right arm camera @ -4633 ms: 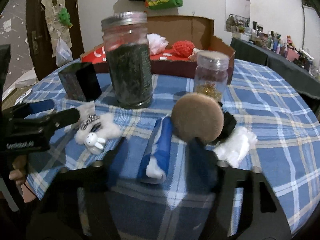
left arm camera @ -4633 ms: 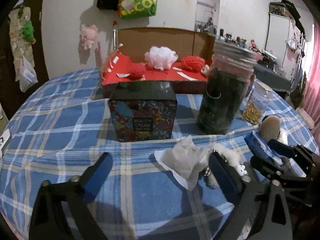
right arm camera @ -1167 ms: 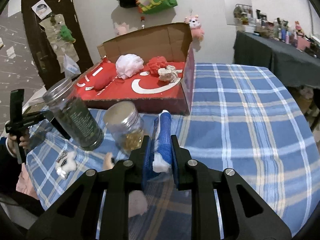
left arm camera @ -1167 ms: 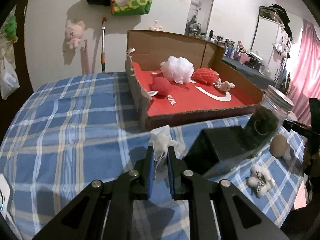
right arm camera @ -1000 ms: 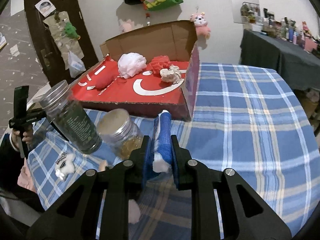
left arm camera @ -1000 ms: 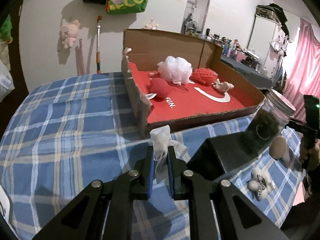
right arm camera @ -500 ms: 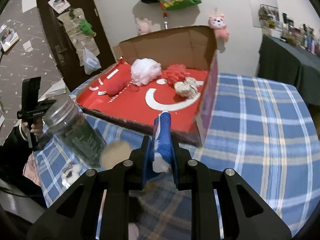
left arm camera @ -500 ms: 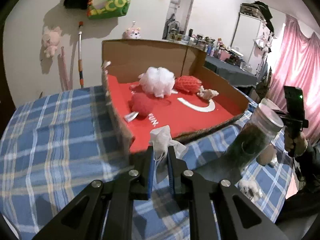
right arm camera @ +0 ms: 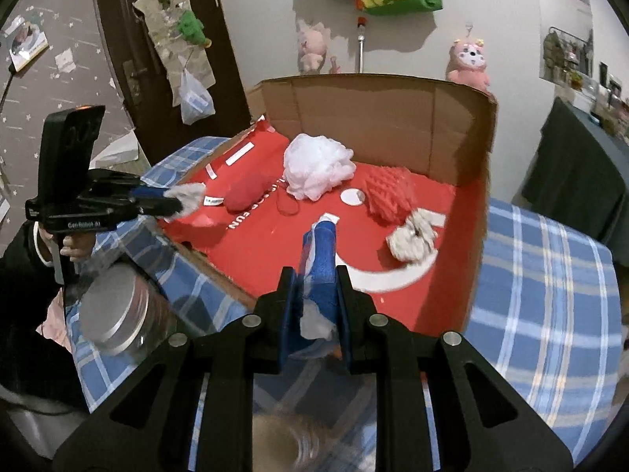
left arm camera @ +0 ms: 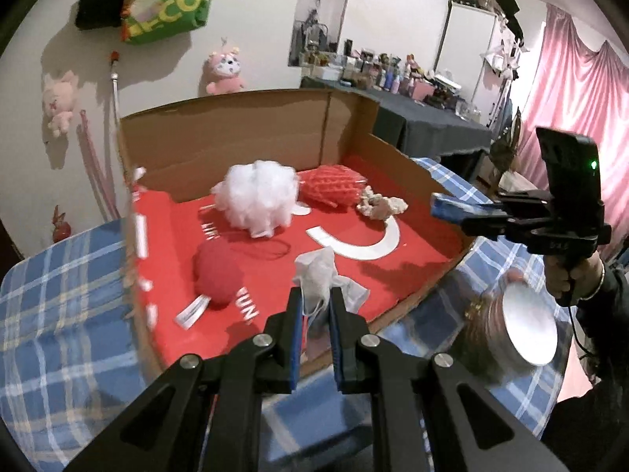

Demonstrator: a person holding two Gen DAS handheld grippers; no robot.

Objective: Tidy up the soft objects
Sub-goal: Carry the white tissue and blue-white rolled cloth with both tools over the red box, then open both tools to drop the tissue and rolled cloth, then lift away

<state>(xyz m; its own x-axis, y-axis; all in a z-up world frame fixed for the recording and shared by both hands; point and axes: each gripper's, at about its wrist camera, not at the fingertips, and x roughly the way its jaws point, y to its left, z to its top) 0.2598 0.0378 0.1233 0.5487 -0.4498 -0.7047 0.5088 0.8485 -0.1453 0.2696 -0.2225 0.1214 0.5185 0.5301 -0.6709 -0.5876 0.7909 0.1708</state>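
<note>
My left gripper is shut on a crumpled white tissue and holds it above the front edge of the red-lined cardboard box. My right gripper is shut on a blue tissue pack, held over the near side of the same box. Inside the box lie a white mesh puff, a red knitted piece, a red soft ball and a small beige toy. Each gripper shows in the other's view: the right gripper and the left gripper.
A blue plaid cloth covers the table. Jars with metal lids stand close below the box's front edge. A person's hands grip the handles. Plush toys and a green bag hang on the wall behind.
Both grippers have risen and moved forward over the box's front edge, each still holding its load. The jars and the black box have slid down and out of the middle of the views.
</note>
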